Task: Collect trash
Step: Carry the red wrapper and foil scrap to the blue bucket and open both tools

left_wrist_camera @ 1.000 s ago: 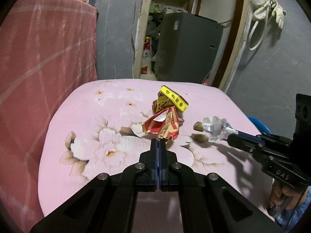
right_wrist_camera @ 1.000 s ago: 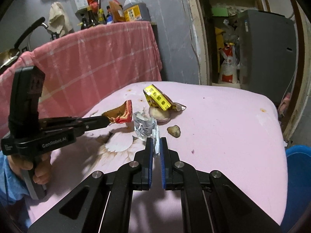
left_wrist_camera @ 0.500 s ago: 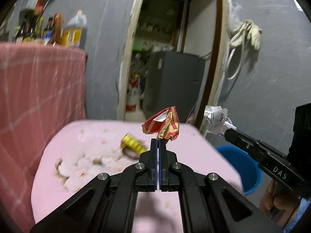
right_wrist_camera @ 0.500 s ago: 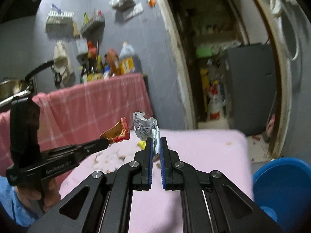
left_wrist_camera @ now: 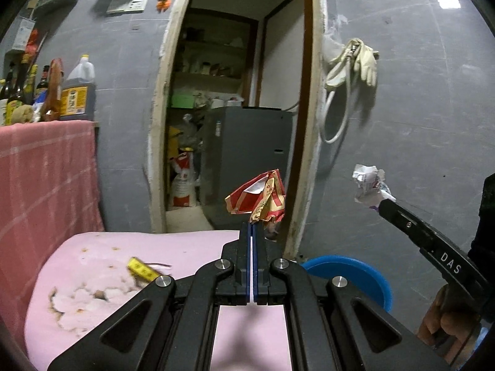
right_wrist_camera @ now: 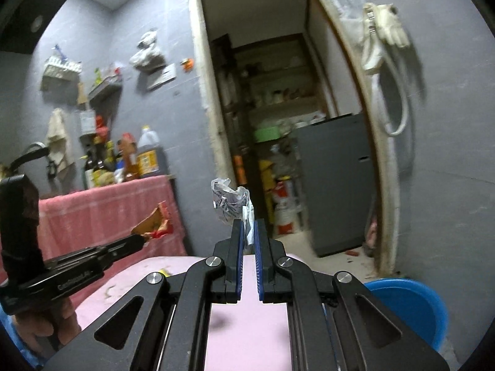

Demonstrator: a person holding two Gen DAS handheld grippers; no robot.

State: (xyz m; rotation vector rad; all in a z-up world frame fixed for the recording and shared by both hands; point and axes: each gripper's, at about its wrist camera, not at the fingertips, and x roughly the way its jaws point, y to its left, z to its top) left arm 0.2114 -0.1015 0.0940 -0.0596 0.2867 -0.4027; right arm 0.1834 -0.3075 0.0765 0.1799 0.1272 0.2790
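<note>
The crumpled red-and-gold wrapper sits pinched in the clenched left claw, lifted clear above the pink flowered counter. The right claw grips a crumpled white wrapper, also in open air. A yellow packet lies on the counter toward its far edge. Past the counter's right edge stands a blue bucket, its mouth unobstructed, below the doorway.
</note>
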